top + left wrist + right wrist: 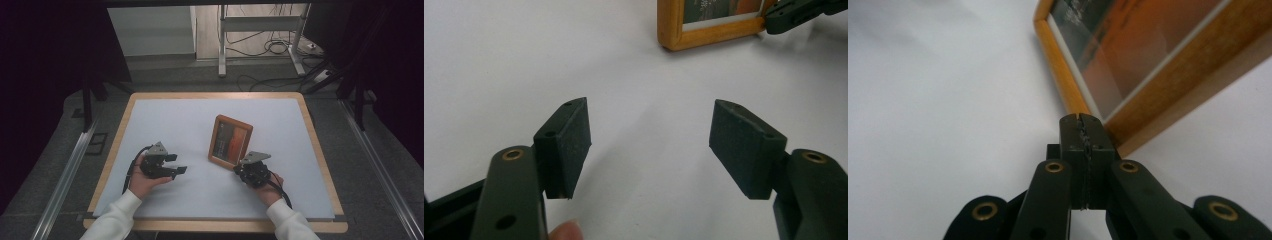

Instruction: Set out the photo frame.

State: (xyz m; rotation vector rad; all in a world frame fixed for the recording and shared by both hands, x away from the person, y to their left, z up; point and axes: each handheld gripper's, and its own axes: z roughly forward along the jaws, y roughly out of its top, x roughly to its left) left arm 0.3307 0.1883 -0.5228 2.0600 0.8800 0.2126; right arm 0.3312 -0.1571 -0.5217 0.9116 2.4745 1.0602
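The wooden picture frame [230,140] lies flat on the white counter [170,120], right of centre, its glass showing a dark and orange print. Your right tongs [242,168] sit at the frame's near right corner; in the right gripper view the tips [1082,121] are pressed fully together with nothing between them, and they meet the corner of the wood. Whether they press on it or merely rest against it cannot be told. Your left tongs [178,164] stand well apart from the frame, over bare counter to its left, jaws spread wide and empty. Your left hand [142,181] holds them level.
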